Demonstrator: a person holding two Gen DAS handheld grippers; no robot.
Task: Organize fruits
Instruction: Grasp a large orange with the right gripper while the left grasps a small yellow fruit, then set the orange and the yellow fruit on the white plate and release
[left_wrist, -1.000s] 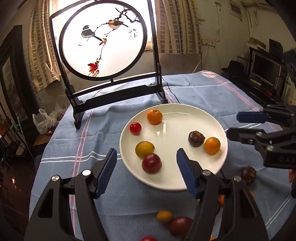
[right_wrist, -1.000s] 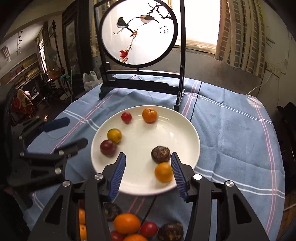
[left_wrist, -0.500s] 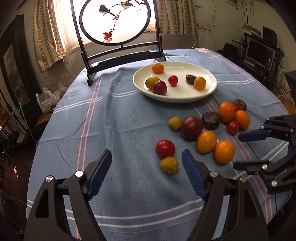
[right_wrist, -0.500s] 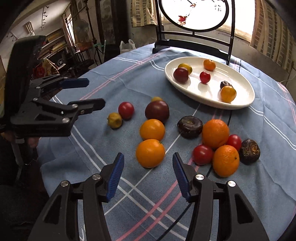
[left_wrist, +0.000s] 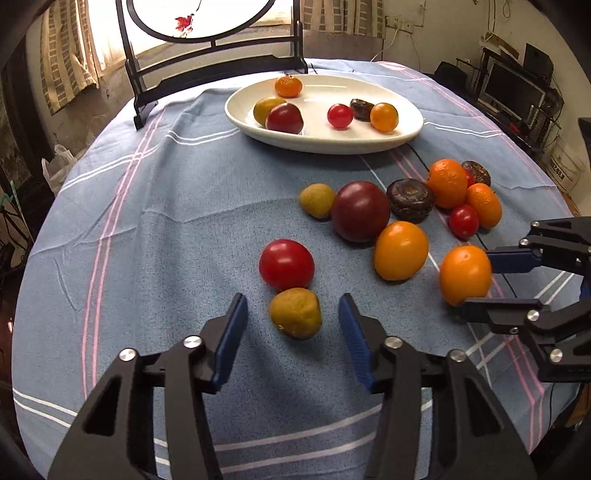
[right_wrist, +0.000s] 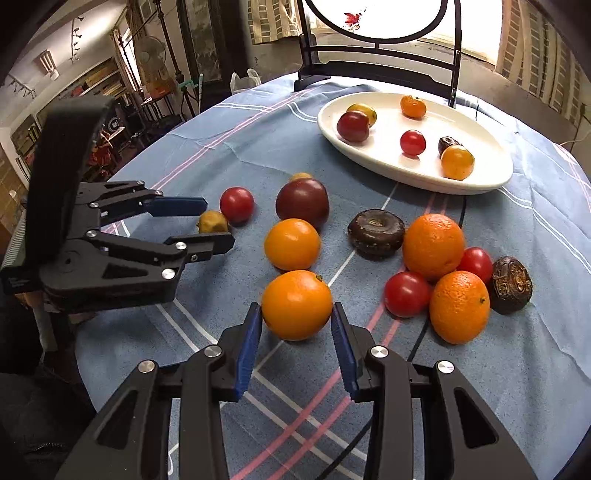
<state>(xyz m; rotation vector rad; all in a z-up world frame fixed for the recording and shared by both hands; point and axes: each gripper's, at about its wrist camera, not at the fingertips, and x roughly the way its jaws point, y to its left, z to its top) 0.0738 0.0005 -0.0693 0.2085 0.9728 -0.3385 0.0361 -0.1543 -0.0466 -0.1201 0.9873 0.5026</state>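
Note:
A white plate (left_wrist: 406, 136) (right_wrist: 491, 177) at the far side of the table holds several small fruits. Loose fruits lie on the blue cloth in front of it. My left gripper (left_wrist: 291, 325) (right_wrist: 212, 221) is open, its fingers either side of a small yellow-brown fruit (left_wrist: 294, 313) (right_wrist: 212, 221), beside a red tomato (left_wrist: 286, 264). My right gripper (right_wrist: 297, 321) (left_wrist: 476, 278) is open, its pads close on both sides of an orange (right_wrist: 297, 305) (left_wrist: 464, 275) that rests on the cloth.
A dark plum (left_wrist: 360, 211), a brown flat fruit (left_wrist: 410, 199), more oranges (right_wrist: 433, 246) and tomatoes (right_wrist: 406, 293) crowd the cloth between the grippers and the plate. A round painted screen on a black stand (left_wrist: 214, 70) stands behind the plate. A black cable (right_wrist: 461, 218) runs across the cloth.
Both grippers have drawn back from above the plate and come down low over the loose fruits. The left now straddles the yellow-brown fruit, the right straddles an orange.

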